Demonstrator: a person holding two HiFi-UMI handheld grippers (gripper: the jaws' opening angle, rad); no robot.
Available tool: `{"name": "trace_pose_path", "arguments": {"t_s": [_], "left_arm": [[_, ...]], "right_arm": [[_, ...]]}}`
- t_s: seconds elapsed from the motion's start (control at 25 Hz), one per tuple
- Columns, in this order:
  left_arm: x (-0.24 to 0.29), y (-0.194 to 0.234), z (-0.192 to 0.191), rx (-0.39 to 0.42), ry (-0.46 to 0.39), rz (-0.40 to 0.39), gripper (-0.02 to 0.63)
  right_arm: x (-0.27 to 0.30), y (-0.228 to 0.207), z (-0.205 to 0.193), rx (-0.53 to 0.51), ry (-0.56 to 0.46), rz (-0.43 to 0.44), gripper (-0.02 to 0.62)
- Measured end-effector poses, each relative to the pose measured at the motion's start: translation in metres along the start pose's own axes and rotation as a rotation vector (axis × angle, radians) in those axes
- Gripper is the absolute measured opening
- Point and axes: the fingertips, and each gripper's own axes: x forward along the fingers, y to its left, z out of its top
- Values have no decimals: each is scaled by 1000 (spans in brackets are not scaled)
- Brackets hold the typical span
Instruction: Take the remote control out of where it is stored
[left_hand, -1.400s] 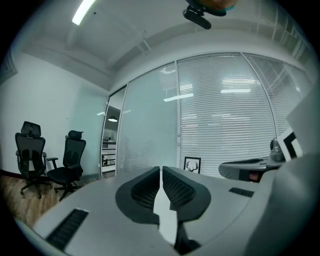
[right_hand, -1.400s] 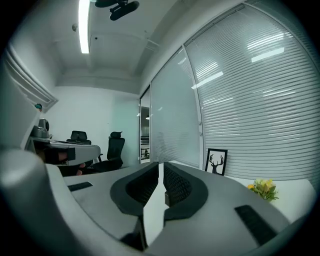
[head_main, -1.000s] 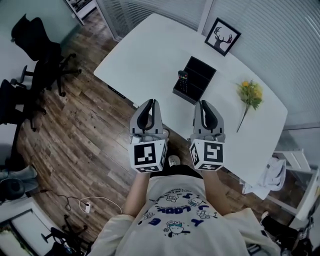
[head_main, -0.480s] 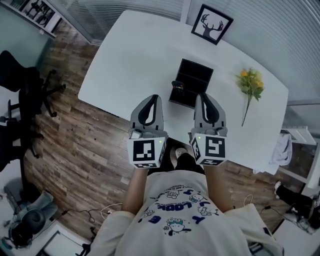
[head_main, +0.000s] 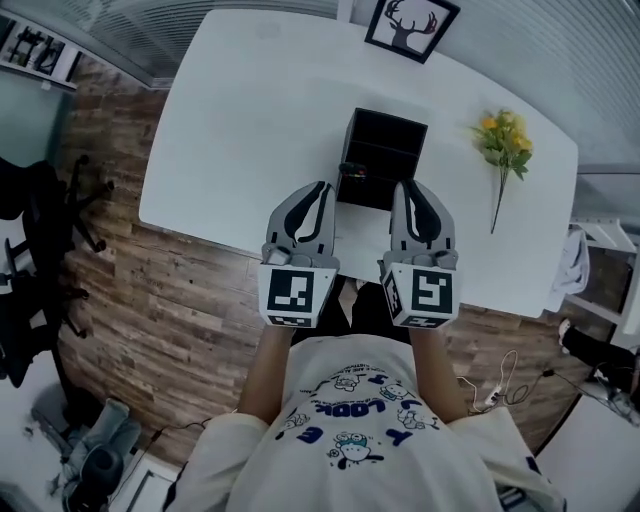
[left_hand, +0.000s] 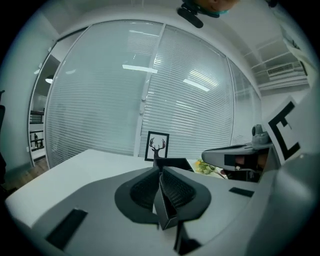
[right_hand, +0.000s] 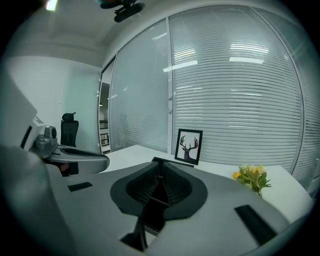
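A black compartmented box (head_main: 392, 150) stands on the white table (head_main: 250, 120). The dark remote control (head_main: 352, 174) stands upright in the box's near left corner. My left gripper (head_main: 322, 188) hovers over the table's near edge, just short and left of the remote, jaws shut and empty. My right gripper (head_main: 408, 188) is level with it, just short of the box's near right side, also shut on nothing. In the left gripper view the closed pads (left_hand: 160, 167) point at the box (left_hand: 176, 162). The right gripper view shows closed jaws (right_hand: 160, 167) hiding most of the box.
A framed deer picture (head_main: 412, 22) leans at the table's far edge behind the box. A sprig of yellow flowers (head_main: 505, 145) lies to the right of the box. Black office chairs (head_main: 40, 260) stand on the wooden floor at the left.
The person has stepped up to the table. Both grippers have come forward from over the floor to the table's near edge, close to the box, and both have stayed shut.
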Motion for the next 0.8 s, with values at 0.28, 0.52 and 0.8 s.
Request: {"name": "trace_pose_path", "arguments": {"t_s": [0.28, 0.52, 0.8], "left_arm": [[31, 1, -20, -15, 25, -172, 184], [54, -8, -36, 36, 73, -329, 266], [73, -25, -47, 21, 87, -430, 276]], "right_arm": [[9, -6, -18, 11, 37, -44, 44], [18, -4, -33, 6, 79, -40, 44], [27, -12, -61, 26, 142, -17, 44]]}}
